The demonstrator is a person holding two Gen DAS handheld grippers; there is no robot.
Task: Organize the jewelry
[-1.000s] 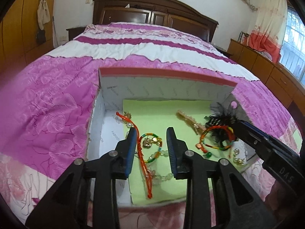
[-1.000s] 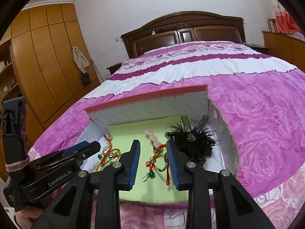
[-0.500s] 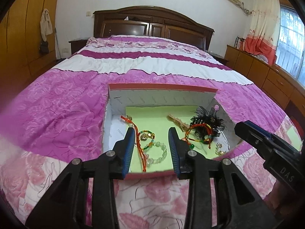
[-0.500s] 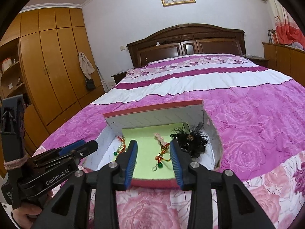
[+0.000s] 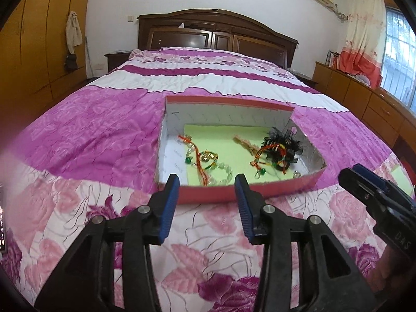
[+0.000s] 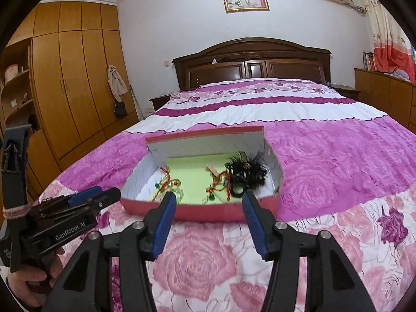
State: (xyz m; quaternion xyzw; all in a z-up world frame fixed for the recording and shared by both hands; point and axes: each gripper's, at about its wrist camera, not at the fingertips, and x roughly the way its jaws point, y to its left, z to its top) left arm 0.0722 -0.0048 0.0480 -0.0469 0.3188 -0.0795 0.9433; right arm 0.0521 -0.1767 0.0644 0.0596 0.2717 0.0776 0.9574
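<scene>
Both hand-held tools hover short of the shallow red cardboard box with white inner walls (image 5: 223,196), which sits on the pink-and-white floral bedspread (image 5: 85,135). Left gripper (image 5: 206,182): fingers spread, just been opening, nothing between them. Right gripper (image 6: 209,199): fingers spread wider, likewise just been opening, empty. Inside the box, on the pale green liner sheet (image 5: 223,135): a red-cord and clear-bead bracelet tangle (image 5: 208,162) at left, a red-yellow-green cord bracelet (image 5: 270,156) touching the black feathered hair ornament (image 5: 283,143) at right. Judged best: approach low over the near wall, take one strand clear of neighbours, lift slowly to avoid dragging the tangle.
</scene>
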